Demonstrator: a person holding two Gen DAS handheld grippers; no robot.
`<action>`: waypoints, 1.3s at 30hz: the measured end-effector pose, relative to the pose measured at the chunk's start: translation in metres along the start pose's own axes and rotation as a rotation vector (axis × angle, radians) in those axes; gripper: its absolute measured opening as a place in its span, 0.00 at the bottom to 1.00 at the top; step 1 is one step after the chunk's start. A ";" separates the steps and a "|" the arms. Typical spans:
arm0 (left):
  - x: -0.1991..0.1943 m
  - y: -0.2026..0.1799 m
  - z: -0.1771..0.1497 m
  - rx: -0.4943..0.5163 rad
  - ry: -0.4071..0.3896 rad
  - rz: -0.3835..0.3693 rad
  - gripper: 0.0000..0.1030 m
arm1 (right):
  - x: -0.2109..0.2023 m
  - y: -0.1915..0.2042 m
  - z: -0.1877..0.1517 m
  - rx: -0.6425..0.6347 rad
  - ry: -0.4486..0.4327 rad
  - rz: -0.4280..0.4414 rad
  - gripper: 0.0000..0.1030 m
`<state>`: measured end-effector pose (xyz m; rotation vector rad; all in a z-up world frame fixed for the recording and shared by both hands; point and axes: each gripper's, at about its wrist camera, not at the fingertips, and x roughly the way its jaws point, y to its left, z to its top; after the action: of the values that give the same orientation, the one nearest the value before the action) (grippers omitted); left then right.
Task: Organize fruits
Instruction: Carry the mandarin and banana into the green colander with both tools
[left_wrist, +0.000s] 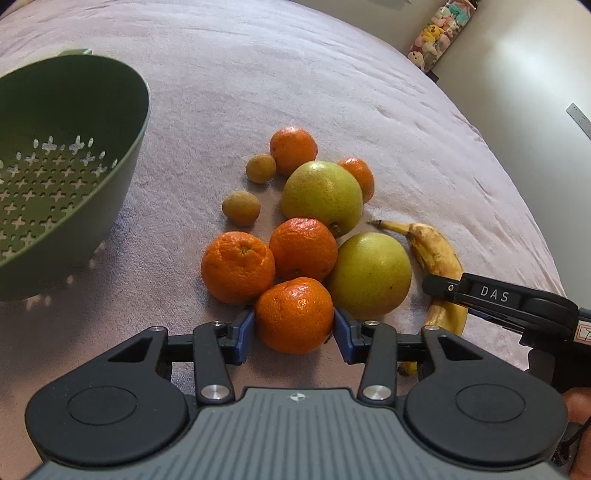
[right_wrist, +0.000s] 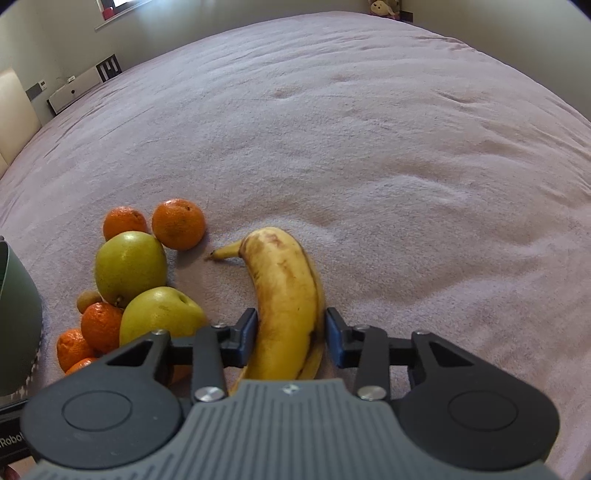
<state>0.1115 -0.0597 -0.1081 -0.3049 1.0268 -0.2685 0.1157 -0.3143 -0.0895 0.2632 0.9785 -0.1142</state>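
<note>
Our left gripper (left_wrist: 294, 328) is clamped on the nearest mandarin (left_wrist: 294, 314), at the front of the fruit pile on the blanket (left_wrist: 295, 74); our right gripper (right_wrist: 291, 334) is closed on the banana (right_wrist: 284, 295) just right of the pile. The colander (left_wrist: 55, 166) waits to the left. We risk the round, dimpled mandarin rolling out between the flat pads, or nudging its touching neighbours as it lifts. The banana is soft and brown-spotted (likely ripe), so a hard squeeze could bruise it; its curve may let it swing.
</note>
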 end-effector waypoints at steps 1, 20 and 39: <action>-0.003 -0.002 0.000 0.006 -0.008 0.000 0.49 | -0.002 0.000 0.000 0.000 -0.005 0.002 0.36; -0.100 -0.005 0.024 0.054 -0.196 0.065 0.49 | -0.081 0.048 -0.001 -0.127 -0.197 0.139 0.35; -0.140 0.089 0.057 -0.096 -0.169 0.231 0.48 | -0.085 0.183 0.022 -0.450 -0.158 0.438 0.35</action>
<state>0.0989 0.0796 -0.0029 -0.2872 0.8999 0.0156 0.1253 -0.1464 0.0236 0.0479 0.7463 0.4749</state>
